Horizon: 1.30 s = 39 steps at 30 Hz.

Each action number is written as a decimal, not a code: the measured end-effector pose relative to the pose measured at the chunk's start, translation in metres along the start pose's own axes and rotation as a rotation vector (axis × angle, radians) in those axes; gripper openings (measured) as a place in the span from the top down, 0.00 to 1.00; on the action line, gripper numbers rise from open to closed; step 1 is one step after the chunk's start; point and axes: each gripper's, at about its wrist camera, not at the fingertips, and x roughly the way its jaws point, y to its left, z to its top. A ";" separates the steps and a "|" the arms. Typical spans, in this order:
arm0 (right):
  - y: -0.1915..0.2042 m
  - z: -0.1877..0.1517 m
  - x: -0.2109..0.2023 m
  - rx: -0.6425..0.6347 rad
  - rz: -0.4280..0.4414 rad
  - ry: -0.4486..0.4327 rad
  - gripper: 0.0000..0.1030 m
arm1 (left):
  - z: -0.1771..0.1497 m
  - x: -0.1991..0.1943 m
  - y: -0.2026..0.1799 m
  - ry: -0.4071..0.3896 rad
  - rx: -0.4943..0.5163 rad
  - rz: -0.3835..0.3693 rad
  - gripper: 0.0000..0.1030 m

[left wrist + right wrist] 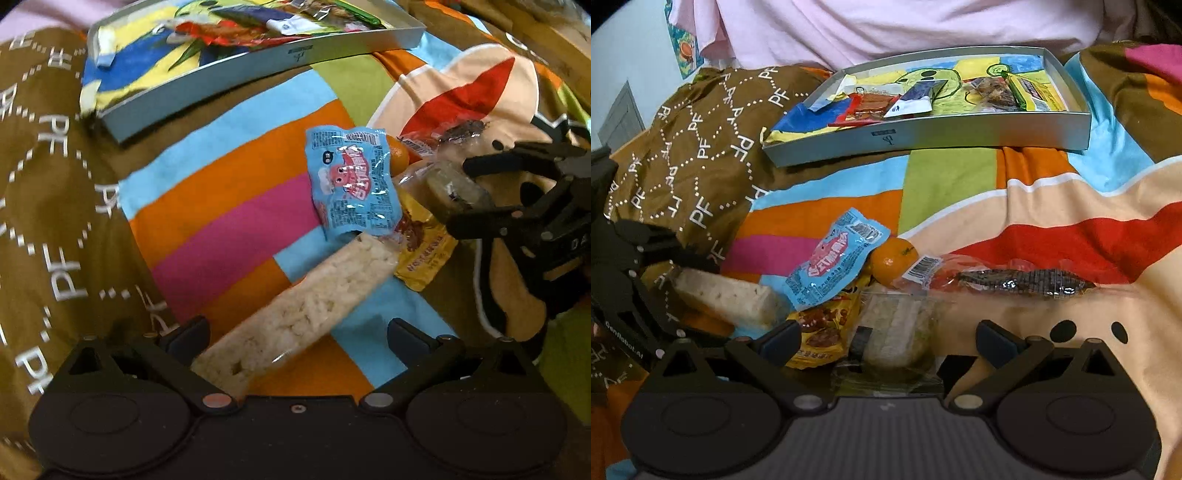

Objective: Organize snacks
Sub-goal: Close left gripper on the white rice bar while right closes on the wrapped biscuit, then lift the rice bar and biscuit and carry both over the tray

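**Snack pile on the bedspread, tray half filled**

Quick count of the loose stuff: six snacks in a heap on the patchwork bedspread (945, 177). One long puffed-rice bar (303, 310) in clear wrap, pale and bumpy, brick shaped. One blue crinkly packet (352, 184) with a red cartoon on it, lying over the far end of the rice bar. One small orange (892, 260), round and shiny, tucked just behind the blue packet. One yellow foil pack (822, 328) printed with brown nuts, partly under the blue one. One squarish pale cake in clear plastic (894, 332). One long flat dark snack (1025, 282) in a see-through sleeve with a barcode label, lying to the right of the orange.

Further back sits one shallow grey tray (960, 131), hard-edged, lined with a bright cartoon print. It already has several wrappers in it; I can't count them properly, looks like red, white, green and a brownish one.

Left hand-held gripper (295, 332) has its jaws spread wide on either side of the near end of the rice bar, not pinching it. Right hand-held gripper (886, 341) is likewise spread apart, straddling the clear-wrapped cake and the edge of the yellow pack.

The surface is soft, wrinkly fabric in blocks of orange, pink, blue, green and red, plus a brown cloth (694, 147) with white dotted "PF" lettering. Pink fabric (886, 26) bunches up behind the tray, and there's a pale wall at top left.
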 end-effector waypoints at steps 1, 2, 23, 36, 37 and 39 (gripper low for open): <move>0.000 0.000 0.000 0.004 0.005 0.002 0.01 | 0.000 -0.001 0.000 0.012 -0.016 -0.012 0.03; 0.000 0.000 0.000 0.007 0.010 0.005 0.01 | -0.001 -0.001 0.000 0.025 -0.029 -0.023 0.06; 0.005 -0.004 -0.003 -0.009 -0.005 0.043 0.38 | 0.004 0.001 -0.032 0.130 -0.272 0.023 0.68; 0.012 -0.007 -0.013 -0.048 0.025 0.059 0.41 | 0.001 0.003 -0.037 0.075 -0.453 -0.046 0.67; 0.013 -0.007 -0.012 -0.054 0.025 0.060 0.41 | 0.000 0.003 -0.036 0.068 -0.452 -0.045 0.65; 0.015 -0.007 -0.010 -0.058 0.030 0.063 0.39 | 0.001 0.003 -0.037 0.057 -0.447 -0.045 0.64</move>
